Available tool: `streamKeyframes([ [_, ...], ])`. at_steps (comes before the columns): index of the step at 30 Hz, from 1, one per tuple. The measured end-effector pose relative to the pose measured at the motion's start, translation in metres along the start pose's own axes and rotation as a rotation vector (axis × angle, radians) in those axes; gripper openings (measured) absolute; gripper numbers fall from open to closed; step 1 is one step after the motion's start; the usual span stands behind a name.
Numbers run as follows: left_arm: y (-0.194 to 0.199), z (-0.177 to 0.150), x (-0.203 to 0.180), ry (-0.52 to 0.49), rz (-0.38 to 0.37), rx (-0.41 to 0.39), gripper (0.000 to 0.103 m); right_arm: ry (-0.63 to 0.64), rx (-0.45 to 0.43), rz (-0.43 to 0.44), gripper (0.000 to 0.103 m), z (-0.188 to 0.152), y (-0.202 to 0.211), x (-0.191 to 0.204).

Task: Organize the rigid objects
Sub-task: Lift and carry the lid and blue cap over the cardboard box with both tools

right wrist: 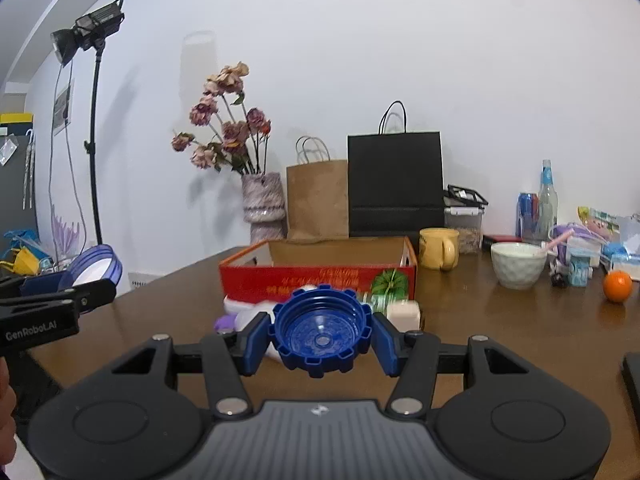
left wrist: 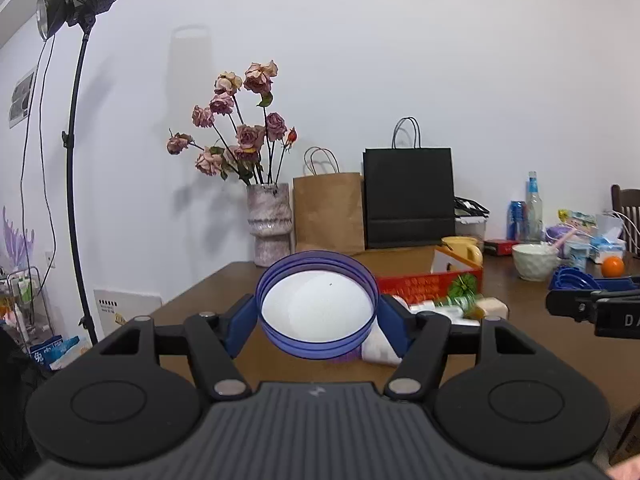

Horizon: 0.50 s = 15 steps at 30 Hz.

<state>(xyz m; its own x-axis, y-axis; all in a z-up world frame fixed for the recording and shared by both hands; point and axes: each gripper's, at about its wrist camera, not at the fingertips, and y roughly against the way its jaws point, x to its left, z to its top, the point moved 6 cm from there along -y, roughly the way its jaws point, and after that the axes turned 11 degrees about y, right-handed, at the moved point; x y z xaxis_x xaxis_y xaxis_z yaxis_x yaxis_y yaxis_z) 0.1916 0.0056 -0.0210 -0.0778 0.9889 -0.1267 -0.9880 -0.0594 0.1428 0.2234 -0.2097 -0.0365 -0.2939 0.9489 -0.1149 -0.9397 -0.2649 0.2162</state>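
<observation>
**Two lids held above a brown wooden table**

Above the brown wooden table (left wrist: pixel 208 288), the left gripper (left wrist: pixel 317 314) clamps a translucent purple-blue round lid with a white inner face (left wrist: pixel 317 308) between its blue fingers (left wrist: pixel 240 326). The lid is tilted so its open side faces the camera. In the right wrist view this same lid (right wrist: pixel 98 266) shows at 9 o'clock, off the table's near corner.

The right gripper (right wrist: pixel 321 334) pinches a dark blue plastic cap with a notched, gear-like rim (right wrist: pixel 321 334), hollow side towards the lens. One blue finger (right wrist: pixel 254 342) presses each side of it.

Beyond the cap, at 12 o'clock, stands an open red cardboard box with a watermelon print (right wrist: pixel 316 280) on the table. Just in front of the box lie blurred white and purple items, too indistinct to name.

Further back against the white wall stand a mottled pink ceramic vase of dried roses (right wrist: pixel 264 208), a brown paper bag (right wrist: pixel 318 200) and a black paper bag (right wrist: pixel 396 184), side by side. At 2 o'clock sit a yellow mug (right wrist: pixel 438 248), a white textured bowl (right wrist: pixel 518 264) and an orange fruit (right wrist: pixel 618 286), well apart from the box. A black studio lamp on a stand (right wrist: pixel 94 36) rises at 10 o'clock.
</observation>
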Motion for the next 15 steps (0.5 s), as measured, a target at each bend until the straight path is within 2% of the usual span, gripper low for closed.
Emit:
streamKeyframes([
  [5, -0.044, 0.032, -0.006, 0.008, -0.02, -0.029, 0.067, -0.004, -0.02, 0.022, 0.054, 0.036, -0.039, -0.026],
  [9, -0.079, 0.055, -0.013, 0.011, -0.017, -0.048, 0.067, 0.01, -0.03, 0.007, 0.054, 0.063, -0.074, -0.049],
  [15, -0.151, 0.077, -0.022, 0.011, -0.044, -0.01, 0.067, -0.035, 0.021, 0.061, 0.054, 0.097, -0.142, -0.079],
])
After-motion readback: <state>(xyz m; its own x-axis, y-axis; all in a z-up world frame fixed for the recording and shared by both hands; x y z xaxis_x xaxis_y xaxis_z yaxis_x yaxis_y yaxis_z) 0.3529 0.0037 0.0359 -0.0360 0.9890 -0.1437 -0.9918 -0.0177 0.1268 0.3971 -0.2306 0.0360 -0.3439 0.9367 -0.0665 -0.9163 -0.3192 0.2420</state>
